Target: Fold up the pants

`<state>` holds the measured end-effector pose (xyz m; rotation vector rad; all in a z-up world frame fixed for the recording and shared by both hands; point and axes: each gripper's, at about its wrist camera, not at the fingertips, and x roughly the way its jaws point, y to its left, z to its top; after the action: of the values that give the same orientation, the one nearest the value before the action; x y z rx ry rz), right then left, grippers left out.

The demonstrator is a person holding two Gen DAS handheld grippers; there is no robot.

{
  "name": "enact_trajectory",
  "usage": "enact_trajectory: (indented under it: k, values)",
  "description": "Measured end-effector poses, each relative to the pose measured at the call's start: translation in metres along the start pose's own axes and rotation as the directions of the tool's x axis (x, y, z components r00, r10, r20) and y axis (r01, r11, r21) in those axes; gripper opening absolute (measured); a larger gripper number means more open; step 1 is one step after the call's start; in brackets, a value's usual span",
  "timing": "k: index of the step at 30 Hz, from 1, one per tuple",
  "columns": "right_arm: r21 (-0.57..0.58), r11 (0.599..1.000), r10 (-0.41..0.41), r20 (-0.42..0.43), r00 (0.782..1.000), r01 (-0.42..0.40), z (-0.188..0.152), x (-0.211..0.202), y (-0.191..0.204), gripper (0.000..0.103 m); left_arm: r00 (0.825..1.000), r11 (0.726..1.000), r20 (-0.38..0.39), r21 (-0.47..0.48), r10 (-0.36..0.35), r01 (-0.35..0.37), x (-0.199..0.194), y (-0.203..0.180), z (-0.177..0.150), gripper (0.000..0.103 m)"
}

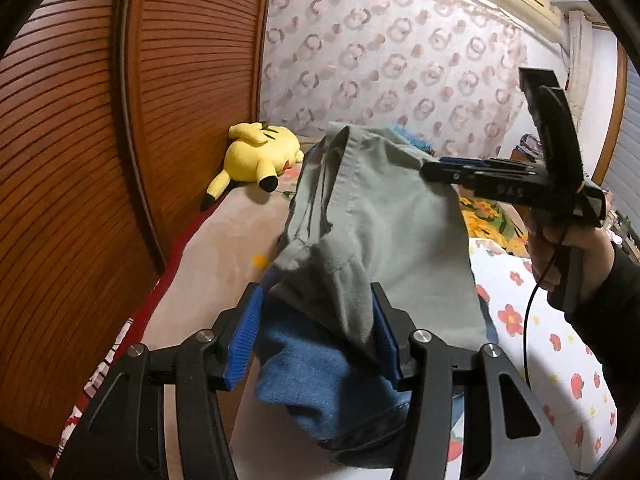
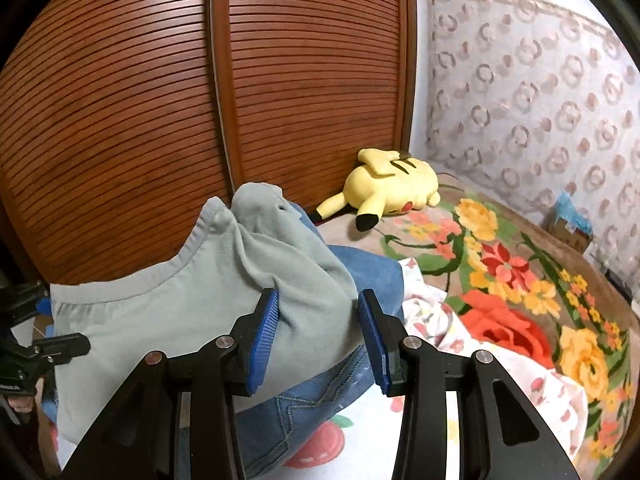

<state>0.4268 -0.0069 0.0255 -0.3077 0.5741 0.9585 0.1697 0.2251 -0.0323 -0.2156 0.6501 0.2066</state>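
**Bedroom bed, two hand-held grippers at the bunched waistband**

Bedroom walls close the scene: a slatted red-brown wooden wardrobe front point(image 2: 200, 100) and a sheer curtain with ring patterns point(image 1: 400, 52) behind the bed point(image 1: 224, 232).

Left hand-held gripper point(image 1: 316, 340): its two ribbed blue pads stand about half open with a bunch of grey-green lining cloth between them; the cloth lies against the right-hand pad, but a gap shows at the left one, so no firm pinch is visible. Right hand-held gripper point(image 2: 316, 332): likewise about half open, straddling a gathered fold of the same cloth, which touches the left pad and leaves a gap at the other. In the left wrist view this gripper's tips meet the far corner of the cloth, a hand point(image 1: 568, 252) in a dark sleeve around its handle.

One pair of blue denim pants point(image 2: 312, 404), turned to show pale grey-green soft lining and a stitched waistband, hangs bunched between both grippers above the bed; its lower part is cut off by the gripper bodies.

Beyond lie one white sheet with red fruit prints point(image 1: 532, 320), one flowered plush blanket point(image 2: 520, 280), and one yellow plush toy with black-tipped ears point(image 2: 392, 192).
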Motion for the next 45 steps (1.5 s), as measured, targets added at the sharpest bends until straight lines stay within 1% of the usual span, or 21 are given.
enact_trajectory:
  k: [6, 13, 16, 18, 21, 26, 28, 31, 36, 40, 43, 45]
  values:
    - [0.035, 0.999, 0.004, 0.025, 1.000, -0.005, -0.009, -0.014, -0.001, 0.043, 1.000, 1.000, 0.015, 0.011, 0.007, -0.007, -0.010, -0.005, 0.001, 0.053]
    - [0.081, 0.997, -0.004, 0.068, 0.998, -0.002, -0.032, -0.052, 0.012, 0.043, 0.999, 0.999, 0.051, 0.039, -0.001, -0.001, -0.028, -0.017, 0.006, 0.055]
    - [0.093, 0.996, -0.011, 0.080, 0.997, 0.004, -0.042, -0.068, 0.020, 0.043, 0.998, 0.999, 0.067, 0.049, -0.011, 0.008, -0.035, -0.021, 0.006, 0.063]
    - [0.096, 0.995, -0.014, 0.086, 0.996, 0.005, -0.048, -0.079, 0.026, 0.043, 0.996, 0.998, 0.082, 0.060, -0.016, 0.011, -0.042, -0.025, 0.005, 0.073]
    - [0.103, 0.995, -0.025, 0.097, 0.995, 0.015, -0.058, -0.095, 0.033, 0.043, 0.994, 0.997, 0.109, 0.078, -0.027, 0.019, -0.053, -0.032, 0.005, 0.081]
    - [0.123, 0.992, -0.037, 0.118, 0.992, 0.023, -0.076, -0.123, 0.045, 0.051, 0.989, 0.993, 0.146, 0.119, -0.025, 0.008, -0.071, -0.046, 0.003, 0.084]
    - [0.129, 0.991, -0.052, 0.127, 0.991, 0.035, -0.082, -0.132, 0.049, 0.060, 0.987, 0.992, 0.156, 0.128, -0.032, 0.012, -0.077, -0.050, 0.003, 0.084]
    - [0.140, 0.989, -0.074, 0.143, 0.987, 0.053, -0.092, -0.147, 0.056, 0.064, 0.982, 0.990, 0.181, 0.143, -0.047, 0.021, -0.089, -0.057, 0.001, 0.084]
    - [0.167, 0.983, -0.102, 0.168, 0.981, 0.074, -0.107, -0.174, 0.066, 0.066, 0.977, 0.985, 0.206, 0.173, -0.052, 0.016, -0.104, -0.072, -0.002, 0.084]
    - [0.184, 0.977, -0.138, 0.181, 0.974, 0.104, -0.118, -0.194, 0.074, 0.068, 0.977, 0.983, 0.205, 0.182, -0.061, 0.023, -0.111, -0.082, -0.006, 0.084]
    - [0.197, 0.970, -0.177, 0.187, 0.966, 0.140, -0.127, -0.208, 0.080, 0.069, 0.978, 0.983, 0.201, 0.184, -0.059, 0.021, -0.113, -0.090, -0.008, 0.084]
    - [0.210, 0.962, -0.212, 0.186, 0.959, 0.173, -0.133, -0.219, 0.085, 0.069, 0.976, 0.983, 0.204, 0.179, -0.079, 0.042, -0.115, -0.095, -0.012, 0.084]
